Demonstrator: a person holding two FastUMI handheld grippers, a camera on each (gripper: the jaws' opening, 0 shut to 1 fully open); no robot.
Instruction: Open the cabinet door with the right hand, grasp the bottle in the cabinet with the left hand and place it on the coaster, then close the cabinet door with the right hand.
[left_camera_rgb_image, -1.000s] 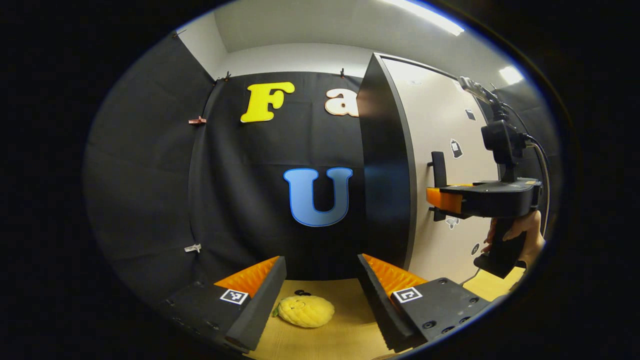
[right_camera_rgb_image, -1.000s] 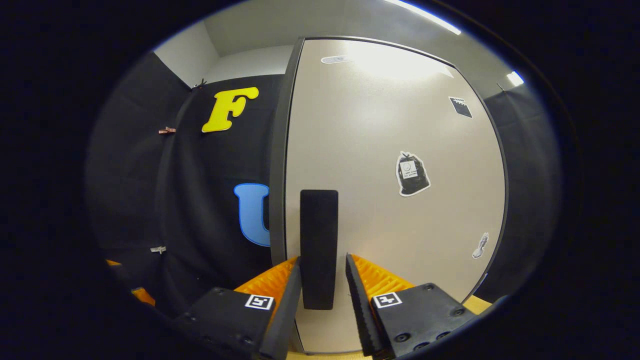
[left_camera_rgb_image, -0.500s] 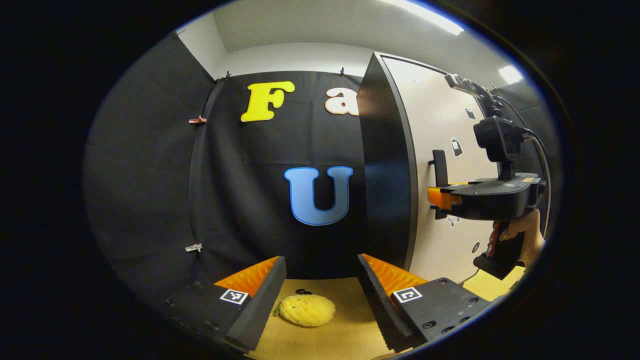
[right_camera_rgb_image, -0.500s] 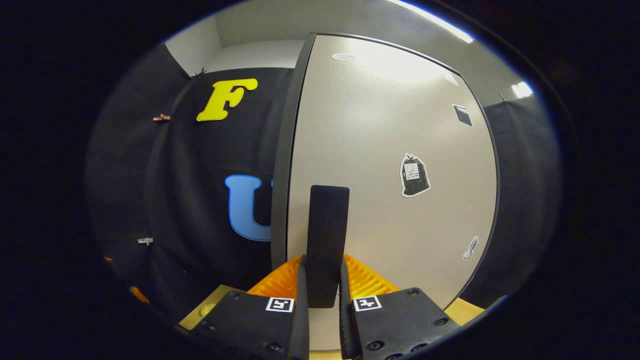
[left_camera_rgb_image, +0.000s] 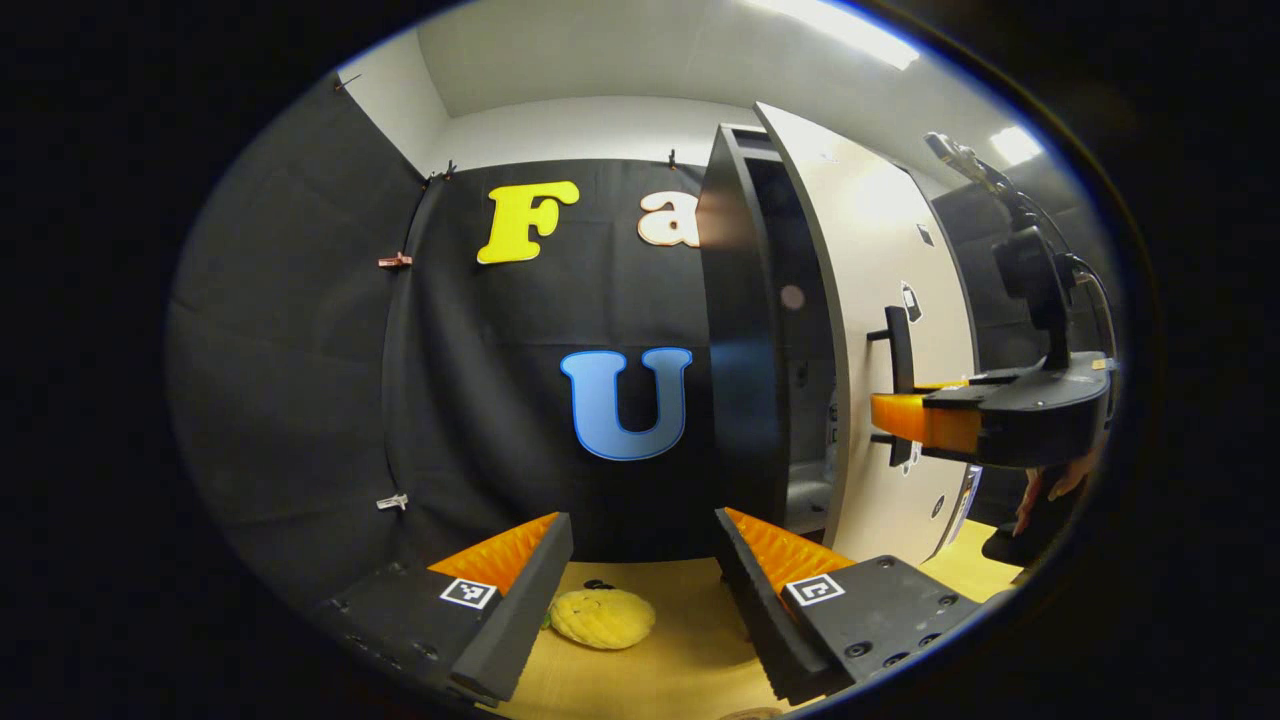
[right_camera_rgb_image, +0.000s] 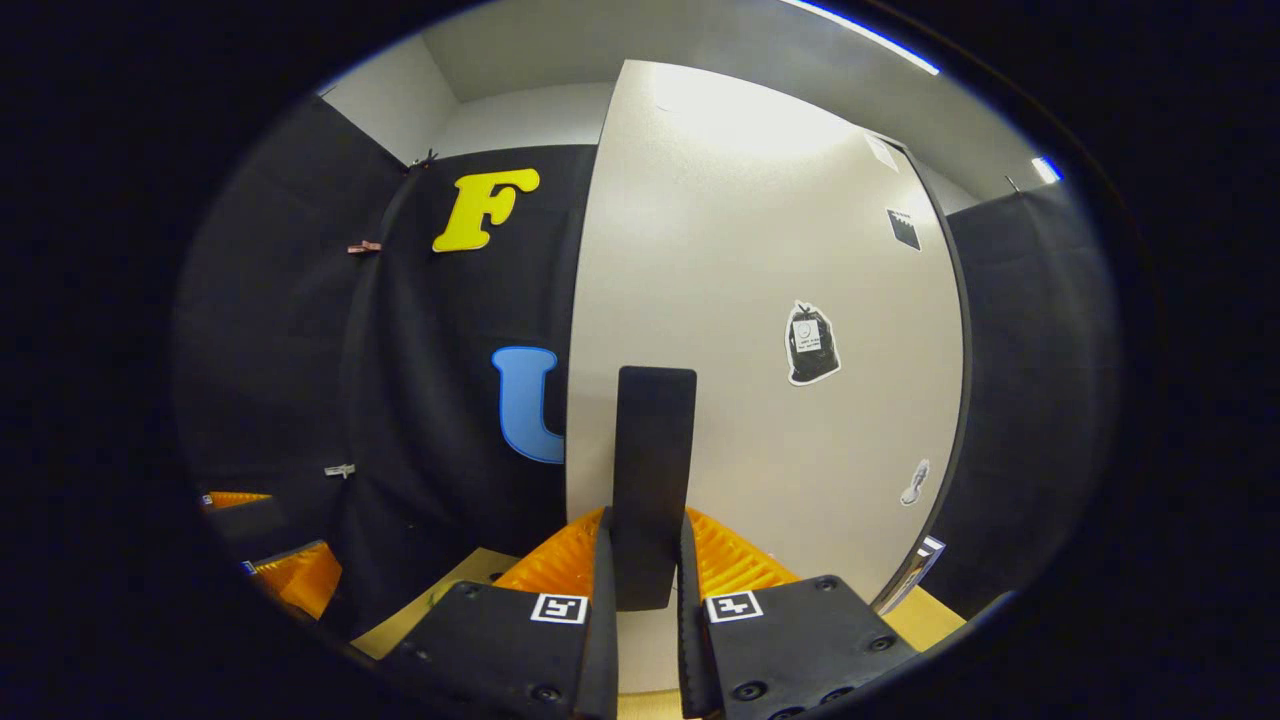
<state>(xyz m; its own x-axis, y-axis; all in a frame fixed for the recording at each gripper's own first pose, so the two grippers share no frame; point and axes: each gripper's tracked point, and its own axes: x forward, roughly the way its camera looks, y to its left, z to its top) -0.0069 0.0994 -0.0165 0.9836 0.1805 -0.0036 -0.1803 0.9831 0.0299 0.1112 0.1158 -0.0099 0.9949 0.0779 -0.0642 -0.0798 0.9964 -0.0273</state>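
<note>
On door handle (right_camera_rgb_image: 654, 480): right gripper (right_camera_rgb_image: 643, 560) clamped, cabinet door (right_camera_rgb_image: 740, 300) ajar.

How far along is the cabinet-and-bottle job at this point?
Early, in step one. In hand: the right tongs are shut on the black door handle, and the cabinet door stands partly open, with a gap into the dark cabinet interior. Left: the left tongs are open and empty above the table, near a yellow plush toy. Grasping the bottle, setting it on the coaster and closing the door remain.
</note>
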